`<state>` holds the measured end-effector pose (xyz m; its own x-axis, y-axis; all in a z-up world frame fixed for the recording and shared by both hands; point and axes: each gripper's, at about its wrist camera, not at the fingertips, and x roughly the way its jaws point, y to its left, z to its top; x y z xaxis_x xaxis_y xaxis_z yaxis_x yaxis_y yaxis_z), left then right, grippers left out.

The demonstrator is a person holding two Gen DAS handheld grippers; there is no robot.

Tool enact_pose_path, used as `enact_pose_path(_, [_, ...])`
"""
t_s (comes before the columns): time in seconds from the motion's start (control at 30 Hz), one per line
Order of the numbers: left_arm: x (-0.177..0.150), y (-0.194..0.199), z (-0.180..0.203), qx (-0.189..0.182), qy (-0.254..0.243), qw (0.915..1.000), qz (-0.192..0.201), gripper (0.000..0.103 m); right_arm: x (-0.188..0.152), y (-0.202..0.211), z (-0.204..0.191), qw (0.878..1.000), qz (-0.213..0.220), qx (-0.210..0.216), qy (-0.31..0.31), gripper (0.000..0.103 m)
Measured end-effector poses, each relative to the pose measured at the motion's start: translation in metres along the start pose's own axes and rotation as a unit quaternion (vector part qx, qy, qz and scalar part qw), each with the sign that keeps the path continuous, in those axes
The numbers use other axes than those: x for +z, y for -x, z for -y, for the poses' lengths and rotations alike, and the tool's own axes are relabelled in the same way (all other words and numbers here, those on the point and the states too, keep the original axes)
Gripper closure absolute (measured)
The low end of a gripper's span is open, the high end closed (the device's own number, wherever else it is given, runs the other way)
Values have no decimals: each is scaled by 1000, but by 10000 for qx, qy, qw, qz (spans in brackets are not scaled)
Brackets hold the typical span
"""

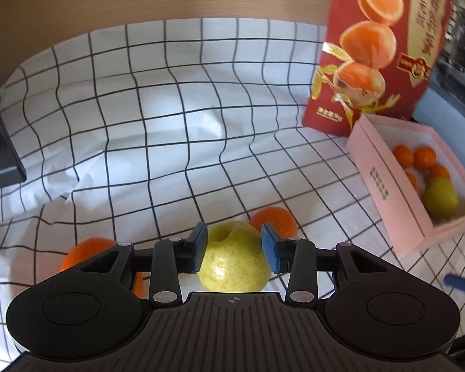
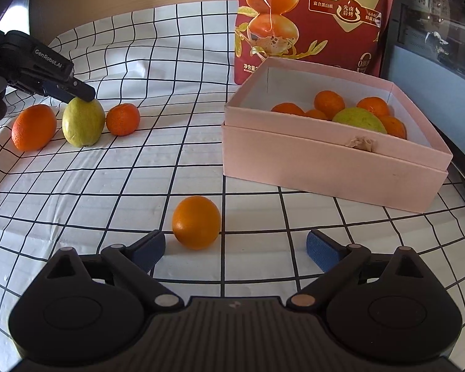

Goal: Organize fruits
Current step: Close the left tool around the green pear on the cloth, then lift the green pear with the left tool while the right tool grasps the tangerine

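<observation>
Here the left gripper (image 1: 234, 249) straddles the yellow-green fruit (image 1: 234, 259), pads seemingly touching its sides; the right gripper (image 2: 235, 249) gapes near an orange (image 2: 196, 222).

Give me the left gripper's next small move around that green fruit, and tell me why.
Probably close the left gripper a little more on the green fruit. The fruit sits between its blue pads, but whether they press on it is not clear, and it rests on the checked cloth between two oranges. Once gripped, it could go into the pink box.

checked cloth (image 1: 170, 108), red snack bag (image 2: 319, 15)
</observation>
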<state>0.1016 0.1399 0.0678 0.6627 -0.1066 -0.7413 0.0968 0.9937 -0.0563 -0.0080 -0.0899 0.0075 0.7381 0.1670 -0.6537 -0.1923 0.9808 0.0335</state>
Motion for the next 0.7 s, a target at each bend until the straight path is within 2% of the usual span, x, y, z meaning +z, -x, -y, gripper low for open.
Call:
enact_pose_path(0.13, [-4, 3, -3, 101, -96, 9999, 86, 53, 0, 0, 0, 10000, -9, -8, 11, 5])
enact_pose_path(0.27, [-1, 4, -13, 379, -22, 9991, 182, 53, 0, -1, 0, 10000, -11, -10, 13, 4])
enact_pose_path(0.37, [3, 3, -22, 208, 217, 9995, 74, 53, 0, -1, 0, 10000, -11, -8, 13, 4])
enact_pose_path(0.53, [3, -1, -21, -332, 427, 9983, -223, 51, 0, -1, 0, 10000, -10, -6, 13, 4])
enact_pose_path(0.6, [1, -1, -14, -259, 237, 9992, -210, 51, 0, -1, 0, 10000, -11, -8, 16, 4])
enact_pose_path(0.7, [-1, -4, -6, -56, -9, 9994, -348, 43, 0, -1, 0, 10000, -16, -5, 24, 4])
